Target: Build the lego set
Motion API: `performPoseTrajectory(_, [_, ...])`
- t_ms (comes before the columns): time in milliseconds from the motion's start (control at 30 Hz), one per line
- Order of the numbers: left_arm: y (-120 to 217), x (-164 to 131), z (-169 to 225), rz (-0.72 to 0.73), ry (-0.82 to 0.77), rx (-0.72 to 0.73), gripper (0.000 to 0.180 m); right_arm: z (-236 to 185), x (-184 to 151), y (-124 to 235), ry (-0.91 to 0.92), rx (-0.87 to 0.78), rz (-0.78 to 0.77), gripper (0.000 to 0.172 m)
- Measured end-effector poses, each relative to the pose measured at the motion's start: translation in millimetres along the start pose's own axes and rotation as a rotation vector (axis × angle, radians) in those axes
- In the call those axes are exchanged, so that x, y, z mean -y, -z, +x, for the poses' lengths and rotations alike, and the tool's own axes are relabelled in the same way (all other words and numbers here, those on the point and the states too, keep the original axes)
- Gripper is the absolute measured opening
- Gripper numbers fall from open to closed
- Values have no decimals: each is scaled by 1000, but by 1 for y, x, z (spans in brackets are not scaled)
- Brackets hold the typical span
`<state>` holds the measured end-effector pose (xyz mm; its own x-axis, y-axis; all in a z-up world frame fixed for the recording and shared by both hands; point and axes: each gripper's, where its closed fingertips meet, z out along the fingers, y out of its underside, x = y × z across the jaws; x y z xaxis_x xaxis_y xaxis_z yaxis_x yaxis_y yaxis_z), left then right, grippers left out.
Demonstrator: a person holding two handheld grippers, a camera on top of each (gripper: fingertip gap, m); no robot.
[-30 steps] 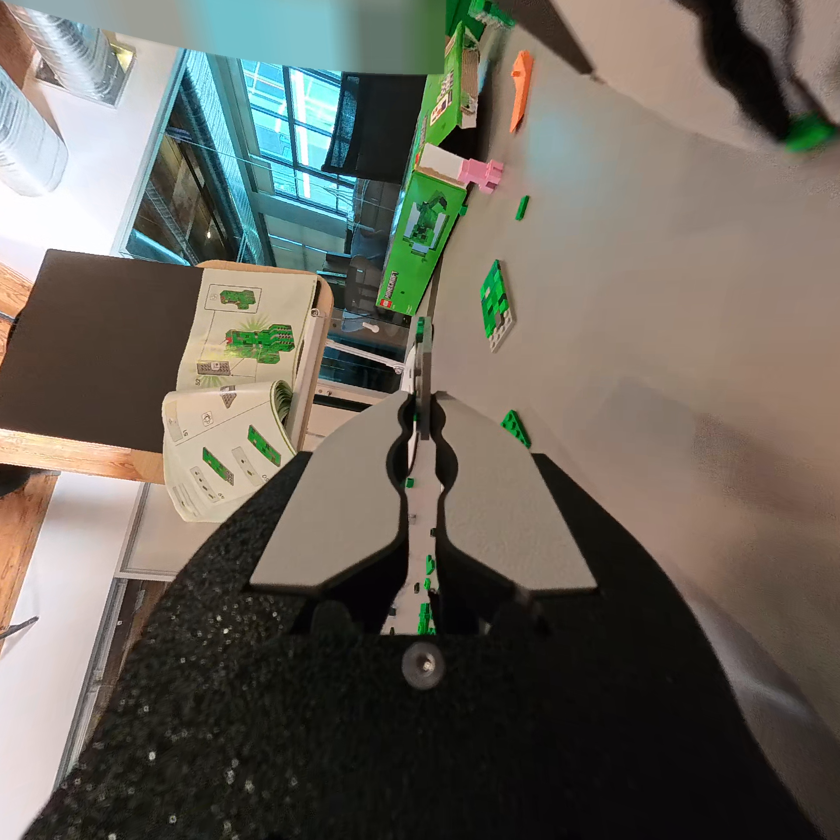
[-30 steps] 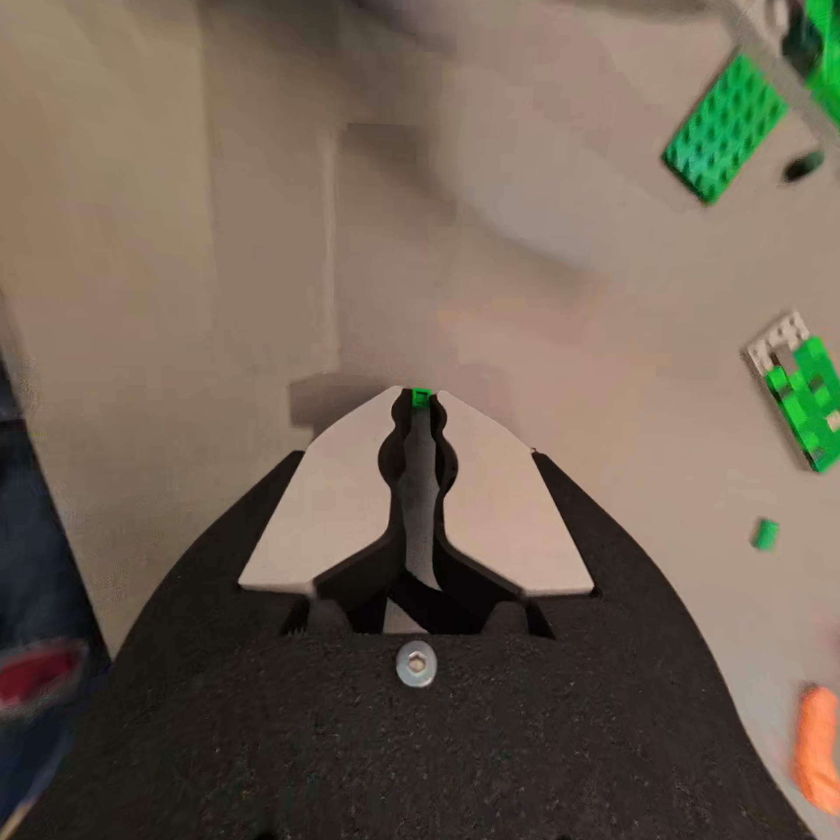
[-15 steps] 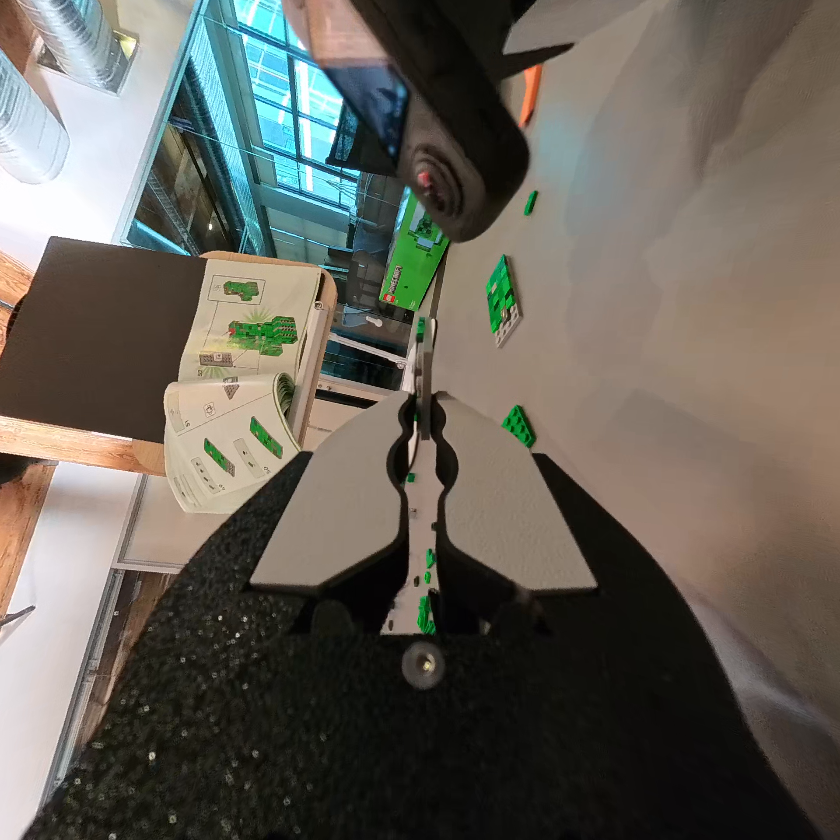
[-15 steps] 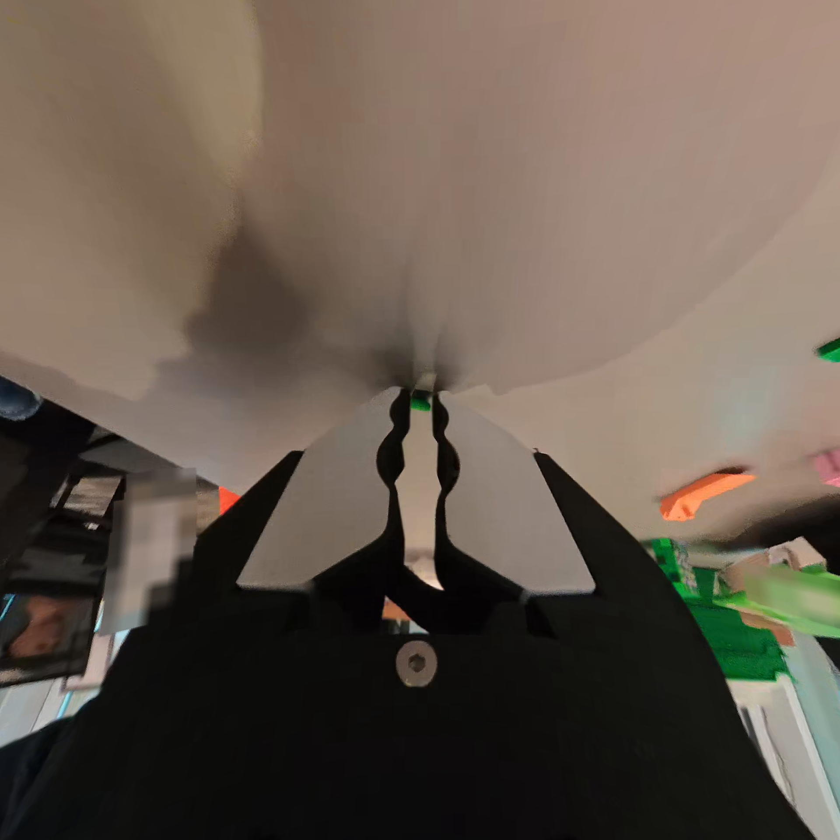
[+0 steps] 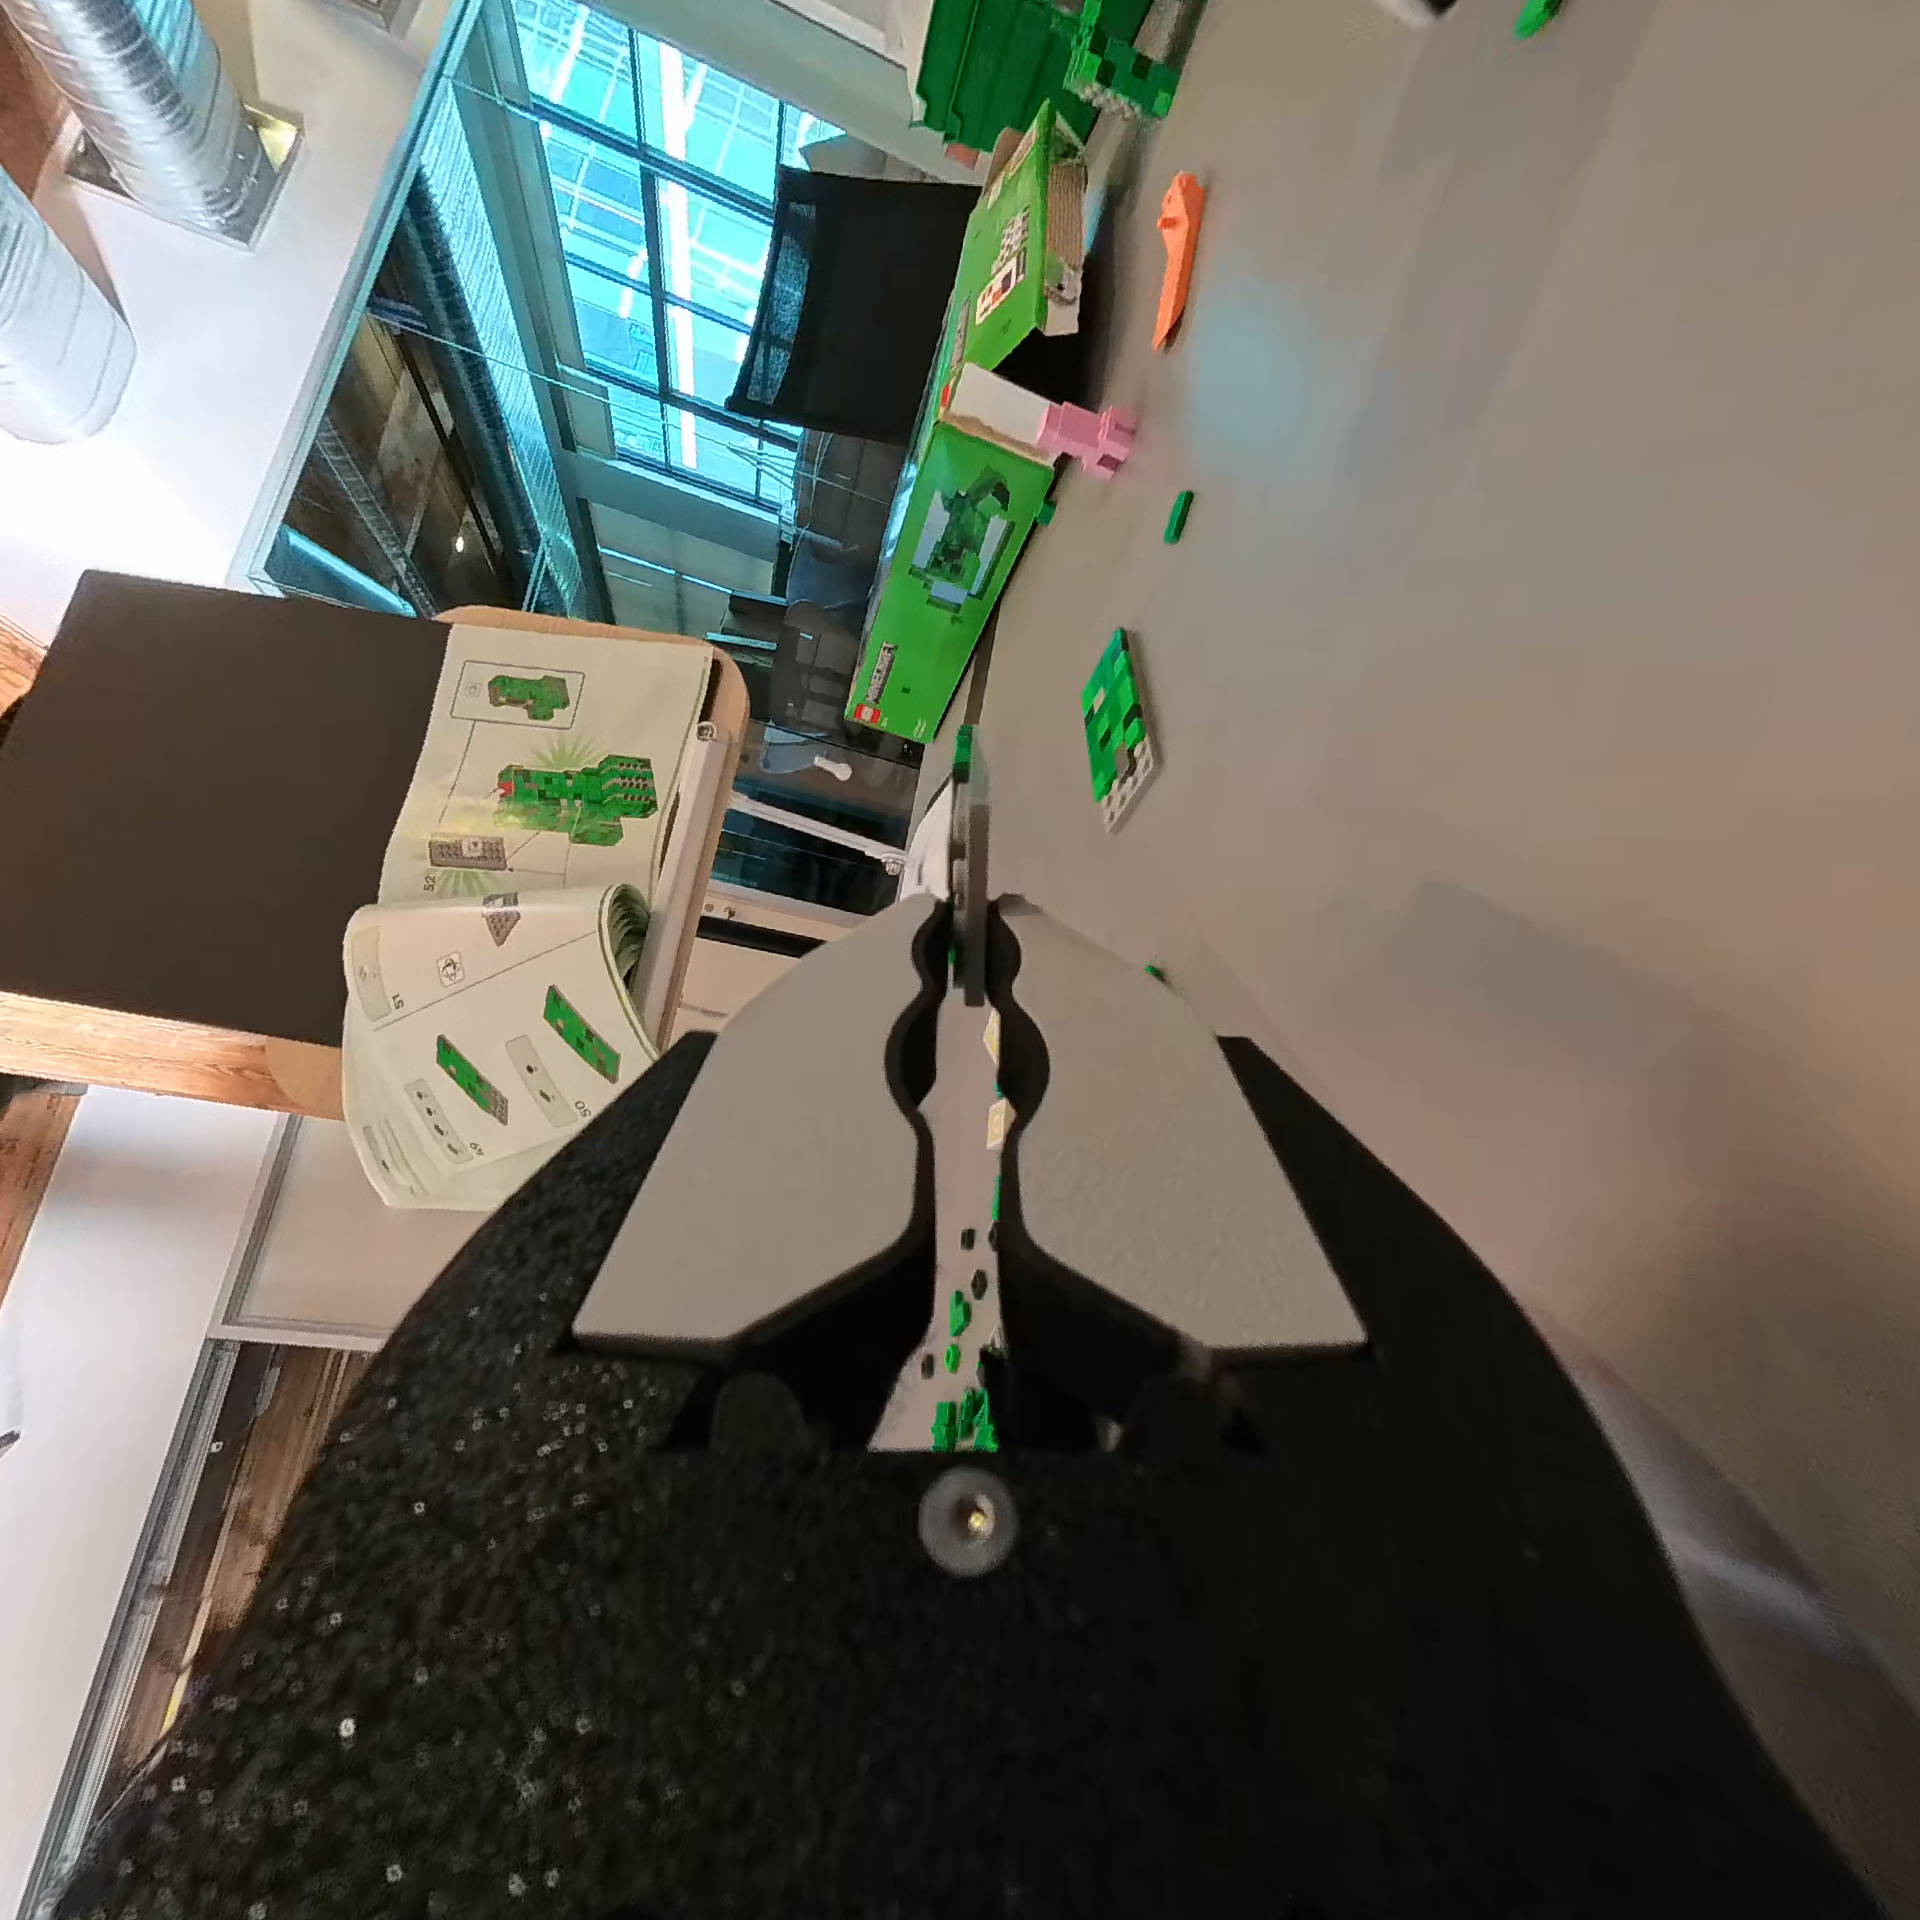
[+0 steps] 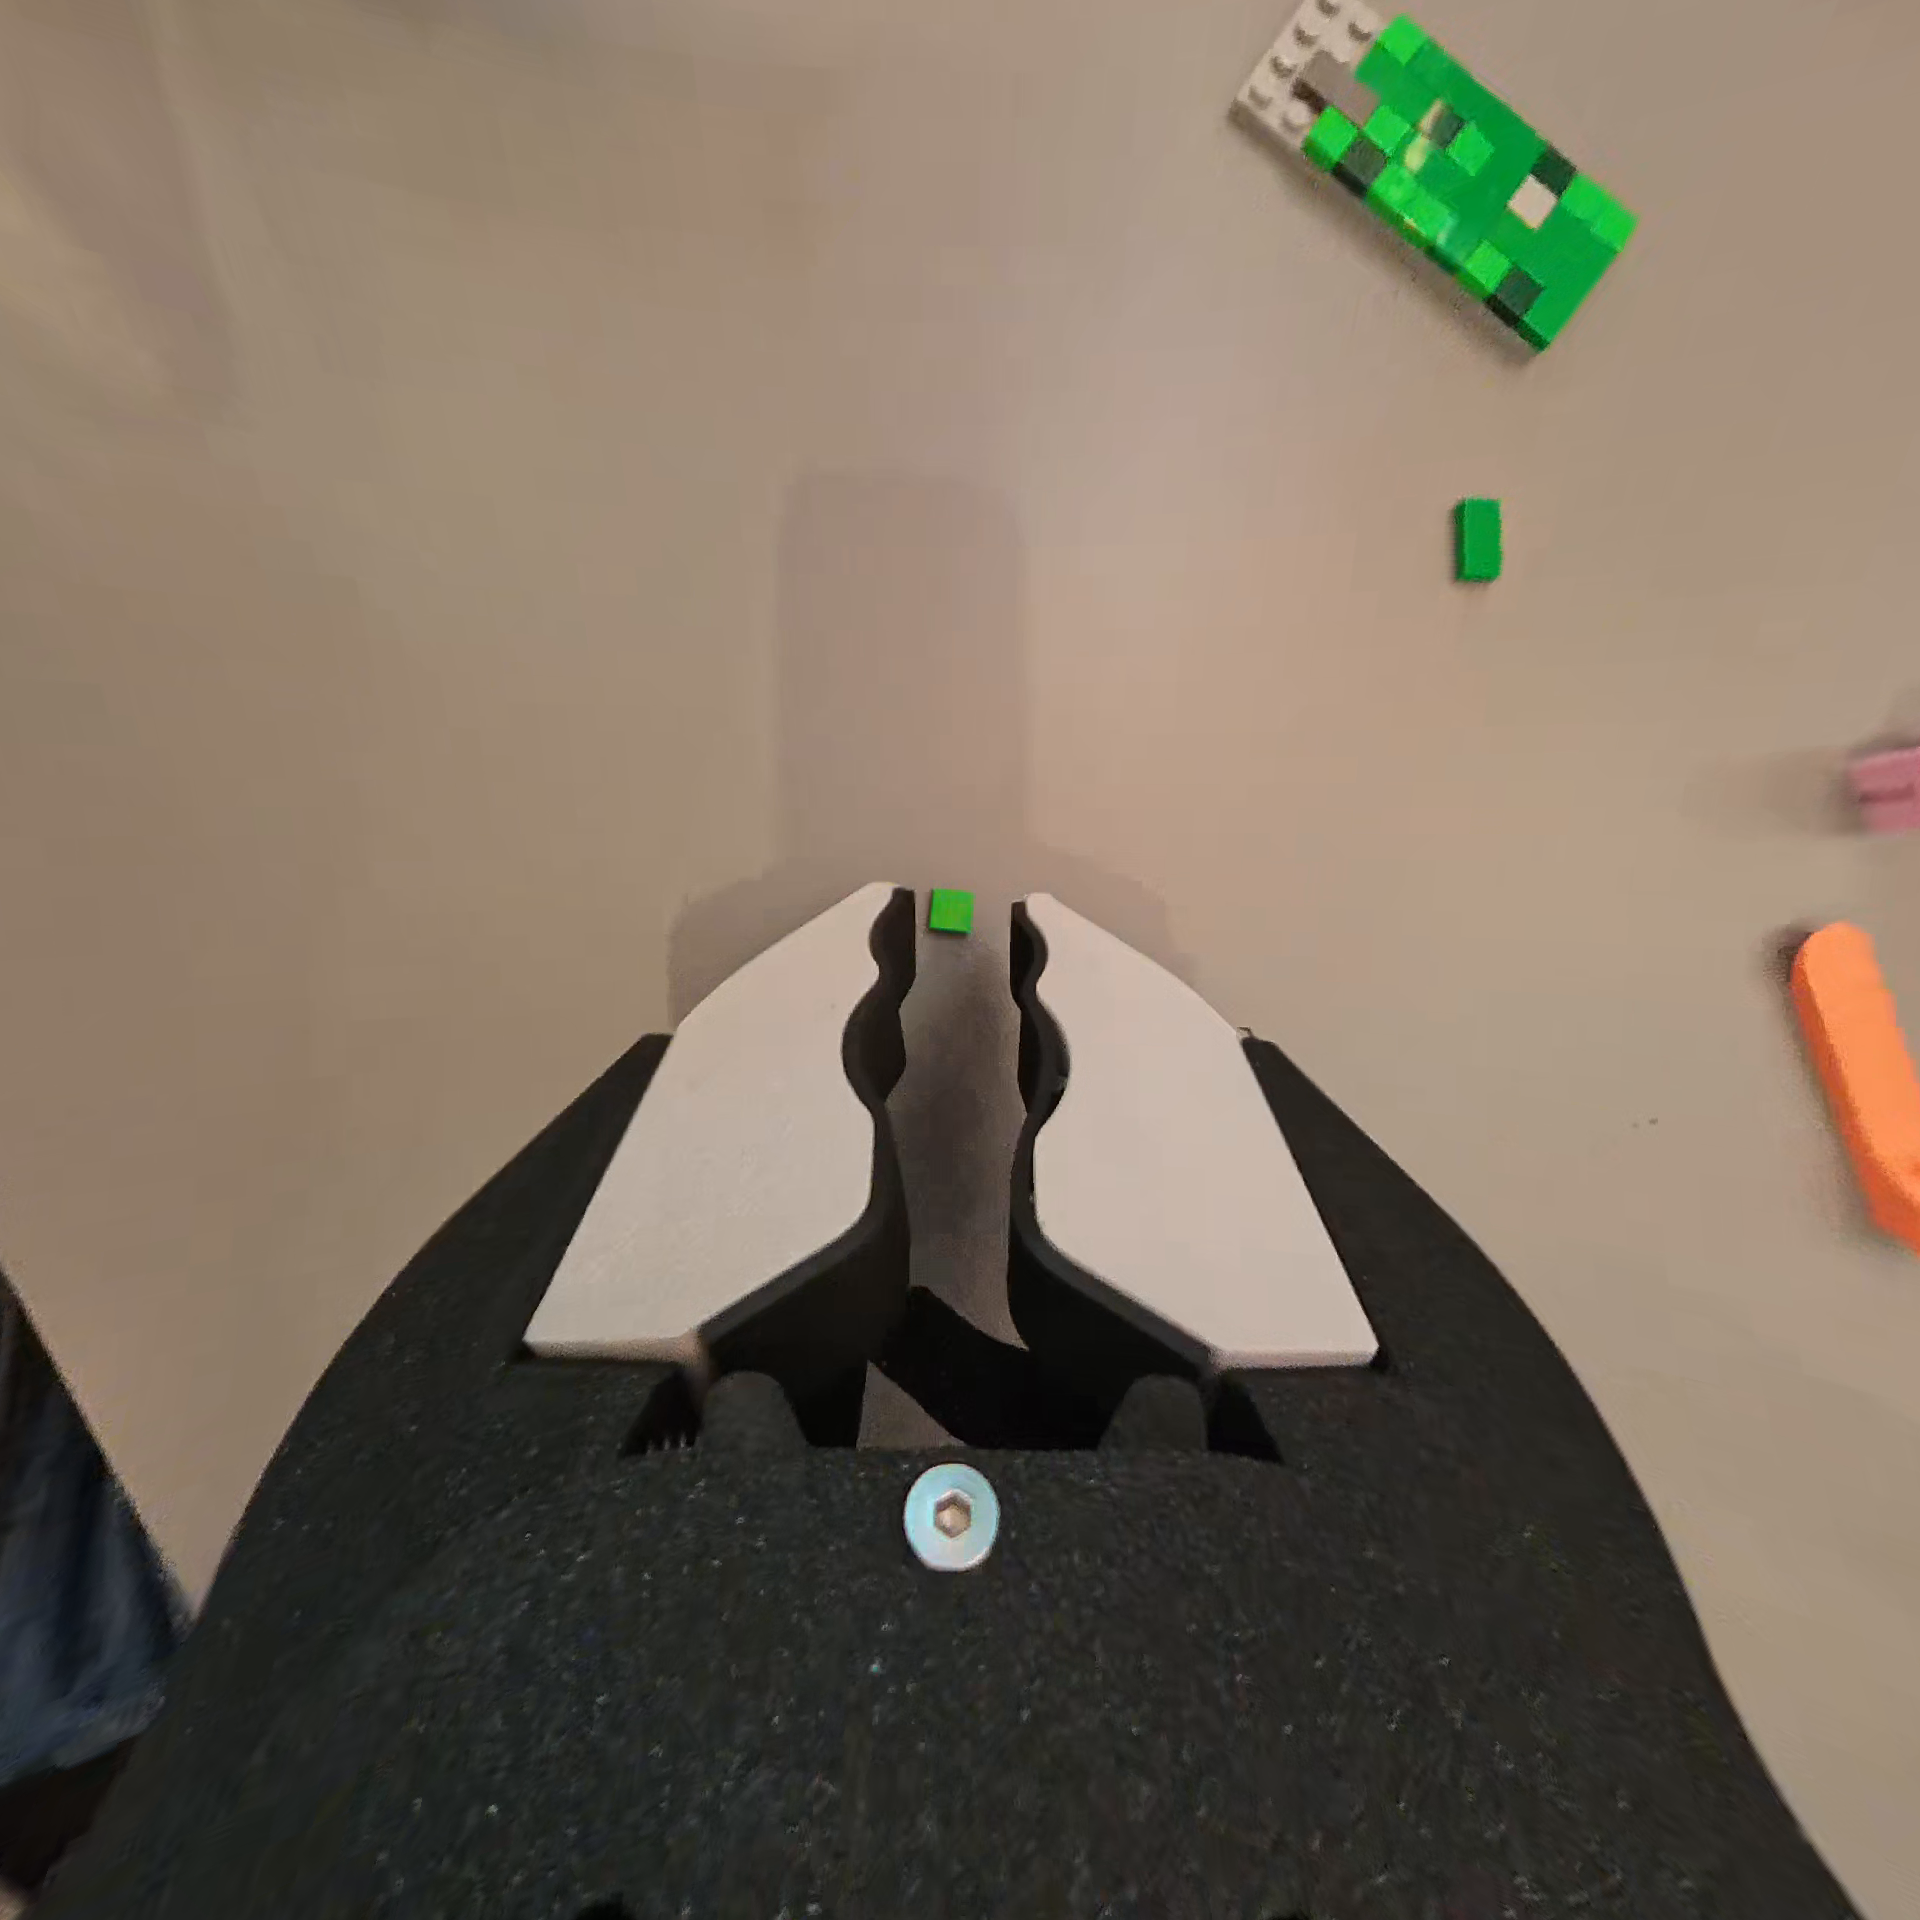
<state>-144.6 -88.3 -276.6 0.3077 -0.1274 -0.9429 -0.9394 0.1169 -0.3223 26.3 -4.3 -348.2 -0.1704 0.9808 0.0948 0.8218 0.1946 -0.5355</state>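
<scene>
Left gripper [image 5: 971,914] is pinching a thin grey plate [image 5: 975,862] edge-on, both pads pressing its faces; a small green piece [image 5: 964,746] is sitting at the plate's far end; the whole view is rolling sideways, grey table [image 5: 1558,727] filling the right side.

Right gripper [image 6: 961,914] is hanging over the table with fingers spread; a tiny green tile [image 6: 951,911] is lying flat between the tips, nearer the left pad, a gap showing on each side, neither pad pressing it.

Farther right in the right wrist view: a green-tiled grey plate [image 6: 1439,171] at the far right; a loose green brick [image 6: 1476,538] nearer; an orange tool [image 6: 1860,1081] at the right edge; a pink piece [image 6: 1886,795] beyond it, blurring.

Left wrist view is also showing green boxes [image 5: 951,582] along the table's far edge, and an open instruction booklet [image 5: 499,914] leaning against a wooden stand [image 5: 727,686] at left.
</scene>
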Motion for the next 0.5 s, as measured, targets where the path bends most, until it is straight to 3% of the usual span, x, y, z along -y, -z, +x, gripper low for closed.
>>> performPoseTrajectory(167, [0, 4, 2, 13, -9, -7, 5, -4, -8, -7, -69, -6, 92, 12])
performPoseTrajectory(400, [-1, 10, 2, 25, -24, -1, 5, -2, -8, -10, -60, -35, 106, 7])
performPoseTrajectory(500, [-2, 15, 1, 20, -65, 27, 5, -7, 13, -7, -53, -32, 144, 7])
